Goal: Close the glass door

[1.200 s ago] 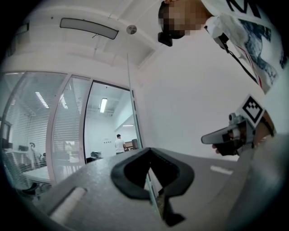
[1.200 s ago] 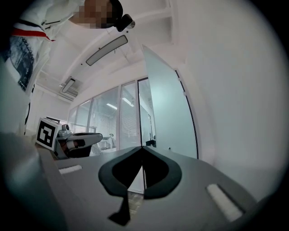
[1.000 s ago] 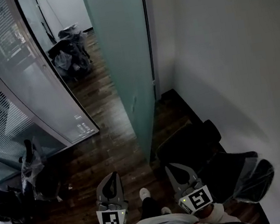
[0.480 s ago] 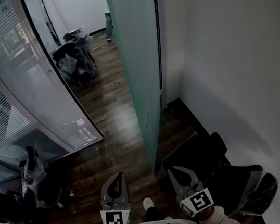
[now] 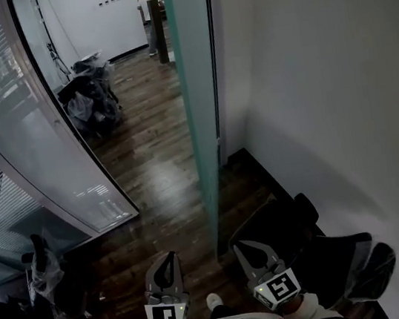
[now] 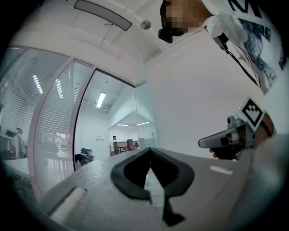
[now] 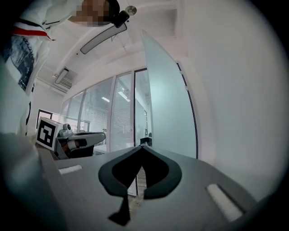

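Dark wood floor, curved glass partition left of both tools | left tool: jaws pressed together, empty | glass door: frosted pale green, upright, edge-on ahead between the tools, apart from both | right tool: jaws pressed together, empty | white wall right.

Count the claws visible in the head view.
2. The left claw is at bottom centre; the right claw is beside it, near the glass door's bottom edge. None seem hidden.
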Tool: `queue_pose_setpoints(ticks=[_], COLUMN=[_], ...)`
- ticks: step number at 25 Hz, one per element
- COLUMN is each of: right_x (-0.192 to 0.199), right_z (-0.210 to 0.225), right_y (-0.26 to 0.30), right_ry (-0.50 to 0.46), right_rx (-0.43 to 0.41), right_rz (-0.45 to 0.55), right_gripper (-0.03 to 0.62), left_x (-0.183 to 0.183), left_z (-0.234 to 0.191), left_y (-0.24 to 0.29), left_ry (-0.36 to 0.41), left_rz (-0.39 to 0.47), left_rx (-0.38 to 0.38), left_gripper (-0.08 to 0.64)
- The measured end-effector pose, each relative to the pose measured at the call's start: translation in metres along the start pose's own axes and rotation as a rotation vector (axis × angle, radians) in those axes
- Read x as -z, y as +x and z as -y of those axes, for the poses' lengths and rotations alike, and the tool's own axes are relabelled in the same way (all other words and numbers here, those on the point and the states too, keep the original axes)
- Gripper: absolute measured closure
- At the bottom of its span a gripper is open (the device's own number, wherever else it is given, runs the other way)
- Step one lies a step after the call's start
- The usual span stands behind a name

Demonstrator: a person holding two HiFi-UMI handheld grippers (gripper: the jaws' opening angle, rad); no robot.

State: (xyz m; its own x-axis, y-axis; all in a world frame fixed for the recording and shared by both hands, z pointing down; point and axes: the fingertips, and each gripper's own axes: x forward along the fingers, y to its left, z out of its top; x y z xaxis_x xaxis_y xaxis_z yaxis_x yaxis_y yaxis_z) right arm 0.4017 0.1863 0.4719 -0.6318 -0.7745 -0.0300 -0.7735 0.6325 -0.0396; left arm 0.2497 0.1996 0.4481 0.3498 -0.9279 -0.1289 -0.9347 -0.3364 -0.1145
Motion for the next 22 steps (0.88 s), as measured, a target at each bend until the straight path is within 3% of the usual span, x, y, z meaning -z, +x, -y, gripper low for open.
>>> queue_pose_setpoints(ticks=[11, 22], right_x=[0.002, 0.004], right_z=[0.002, -0.004], right_y=[0.029, 0.045], right_ry=[0.000, 0.019], right_rx=[0.091, 0.086], right_rz=[-0.009, -0.014], right_gripper=[0.586, 0.586], left_x=[0.005, 0.013], left_z=[-0.037, -0.048], left_y=[0.012, 0.011], left_ry=[-0.022, -0.031], left_rz=[0.042, 0.013], left_rx=[0.050, 0.069], left_gripper=[0.561, 0.561])
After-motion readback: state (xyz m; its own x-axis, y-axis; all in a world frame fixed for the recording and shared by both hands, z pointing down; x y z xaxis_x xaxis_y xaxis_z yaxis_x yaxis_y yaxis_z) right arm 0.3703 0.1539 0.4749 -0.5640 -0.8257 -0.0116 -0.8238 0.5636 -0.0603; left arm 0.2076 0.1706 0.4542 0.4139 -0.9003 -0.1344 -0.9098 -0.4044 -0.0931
